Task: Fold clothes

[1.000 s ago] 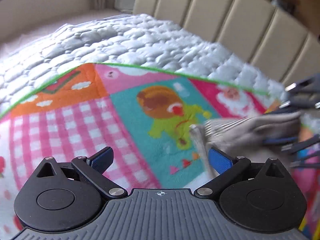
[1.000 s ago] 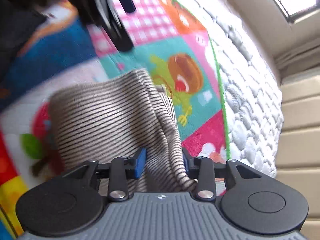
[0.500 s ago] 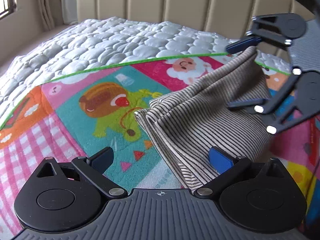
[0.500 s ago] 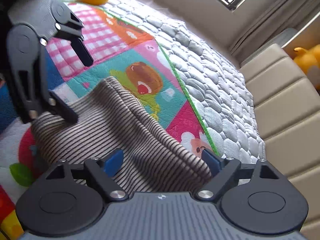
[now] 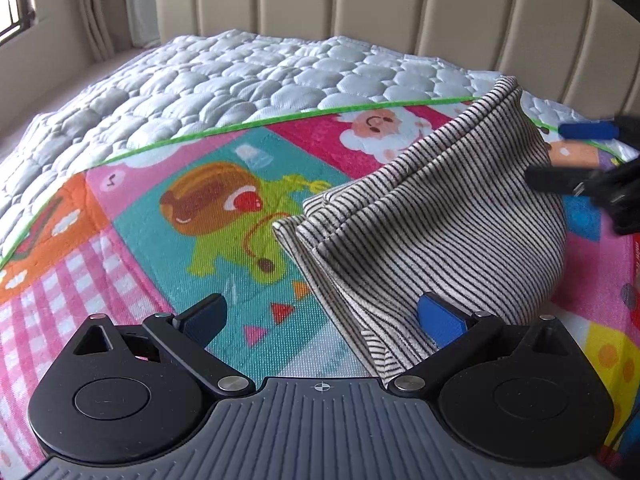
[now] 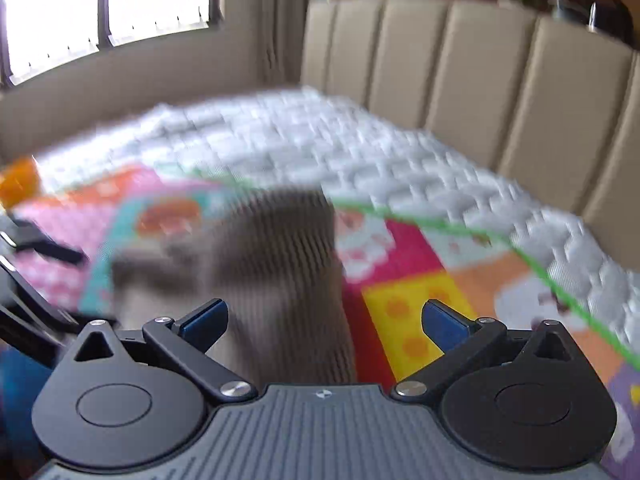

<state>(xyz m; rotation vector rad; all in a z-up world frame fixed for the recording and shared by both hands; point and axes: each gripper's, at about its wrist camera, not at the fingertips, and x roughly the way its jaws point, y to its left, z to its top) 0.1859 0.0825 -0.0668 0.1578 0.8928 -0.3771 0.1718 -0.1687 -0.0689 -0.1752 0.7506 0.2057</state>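
Observation:
A folded beige garment with thin dark stripes (image 5: pixel 432 216) lies on the colourful cartoon play mat (image 5: pixel 224 200) on the bed. My left gripper (image 5: pixel 320 318) is open and empty, low over the mat; its right finger is beside the garment's near edge. My right gripper (image 6: pixel 324 318) is open and empty, just behind the garment (image 6: pixel 276 264), which is blurred in the right wrist view. The right gripper also shows at the right edge of the left wrist view (image 5: pixel 592 156), beside the garment's far end.
A white quilted mattress cover (image 5: pixel 240 76) surrounds the mat. A beige padded headboard (image 5: pixel 400 4) stands behind. An orange object (image 6: pixel 16 182) sits at the far left of the bed. A window (image 6: pixel 104 4) is on the left wall.
My right gripper opened, let go of the garment and drew back to the right. The garment settled onto the mat. My left gripper stayed open and turned toward the garment.

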